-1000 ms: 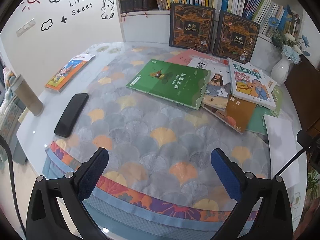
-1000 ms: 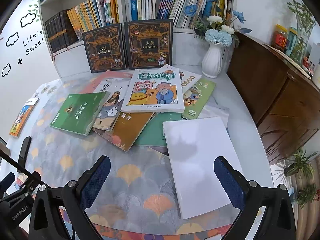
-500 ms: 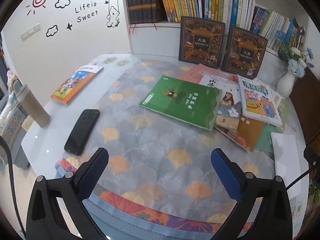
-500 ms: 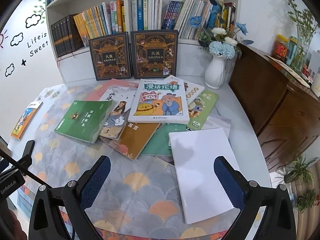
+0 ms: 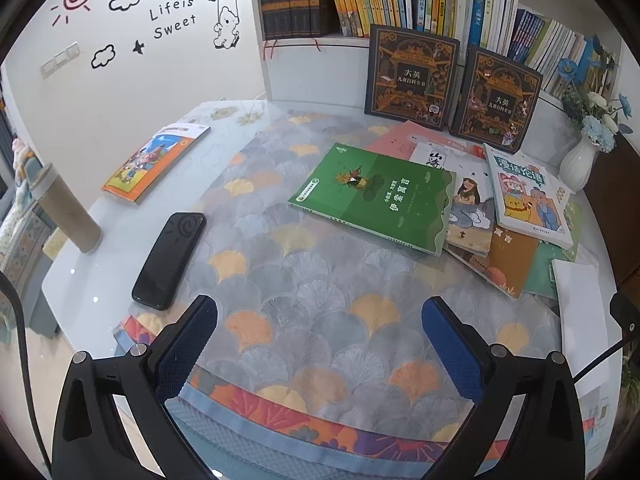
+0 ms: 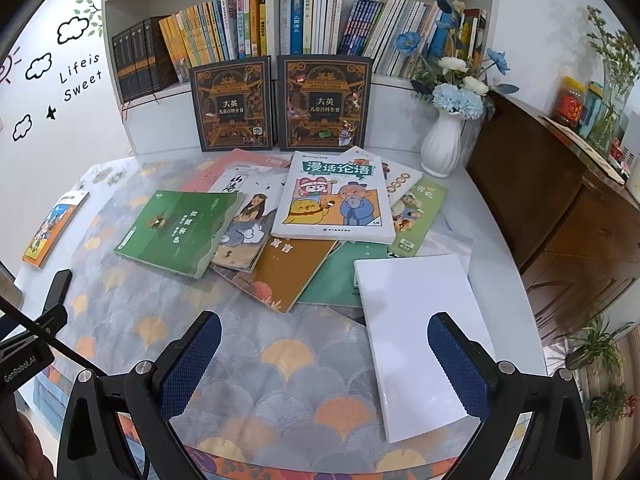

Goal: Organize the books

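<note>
Only left view shows phone (image 5: pixel 170 258) whole, tumbler (image 5: pixel 64 210).

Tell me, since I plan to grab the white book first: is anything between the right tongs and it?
Nothing visible. The right tongs are open above bare tablecloth, and the white book lies uncovered just ahead, its near part already between the fingers.

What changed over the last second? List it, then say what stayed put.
Both grippers drew back and rose a little, so each view takes in more of the bookshelf. The left gripper and right gripper stayed open and empty. The green book, white book and phone did not move.
</note>
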`<action>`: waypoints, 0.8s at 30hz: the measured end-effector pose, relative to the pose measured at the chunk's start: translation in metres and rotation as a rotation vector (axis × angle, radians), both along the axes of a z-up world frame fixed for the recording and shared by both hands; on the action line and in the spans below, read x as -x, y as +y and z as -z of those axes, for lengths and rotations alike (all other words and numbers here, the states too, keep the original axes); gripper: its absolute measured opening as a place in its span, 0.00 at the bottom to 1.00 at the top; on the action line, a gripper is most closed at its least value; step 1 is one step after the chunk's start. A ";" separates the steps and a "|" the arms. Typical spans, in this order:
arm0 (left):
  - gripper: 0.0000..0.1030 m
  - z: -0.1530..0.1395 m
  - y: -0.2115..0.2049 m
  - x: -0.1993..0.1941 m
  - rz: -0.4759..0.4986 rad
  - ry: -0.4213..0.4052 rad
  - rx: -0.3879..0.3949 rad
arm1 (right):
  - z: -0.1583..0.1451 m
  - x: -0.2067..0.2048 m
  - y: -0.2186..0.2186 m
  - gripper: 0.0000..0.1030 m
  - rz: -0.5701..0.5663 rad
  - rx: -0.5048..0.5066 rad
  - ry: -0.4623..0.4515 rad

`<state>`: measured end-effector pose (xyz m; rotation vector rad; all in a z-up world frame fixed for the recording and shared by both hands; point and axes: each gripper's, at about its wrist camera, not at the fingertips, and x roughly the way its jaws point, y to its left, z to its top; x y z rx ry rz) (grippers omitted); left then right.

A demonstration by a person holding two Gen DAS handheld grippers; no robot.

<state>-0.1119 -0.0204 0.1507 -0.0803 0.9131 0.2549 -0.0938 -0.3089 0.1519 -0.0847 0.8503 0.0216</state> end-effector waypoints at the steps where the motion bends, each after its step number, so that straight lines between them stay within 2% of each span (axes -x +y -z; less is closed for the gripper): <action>1: 0.99 0.001 0.000 0.000 0.000 0.004 -0.002 | 0.001 0.000 0.001 1.00 -0.001 0.000 0.004; 15: 0.99 0.013 0.020 0.000 -0.057 0.042 0.031 | 0.008 -0.006 0.021 1.00 -0.048 0.015 0.017; 20: 0.99 0.018 0.023 -0.001 -0.064 0.057 0.038 | 0.011 -0.015 0.025 1.00 -0.067 -0.014 0.018; 24: 0.99 0.020 0.029 -0.006 -0.094 0.049 -0.019 | 0.014 -0.030 0.030 1.00 -0.076 -0.024 0.012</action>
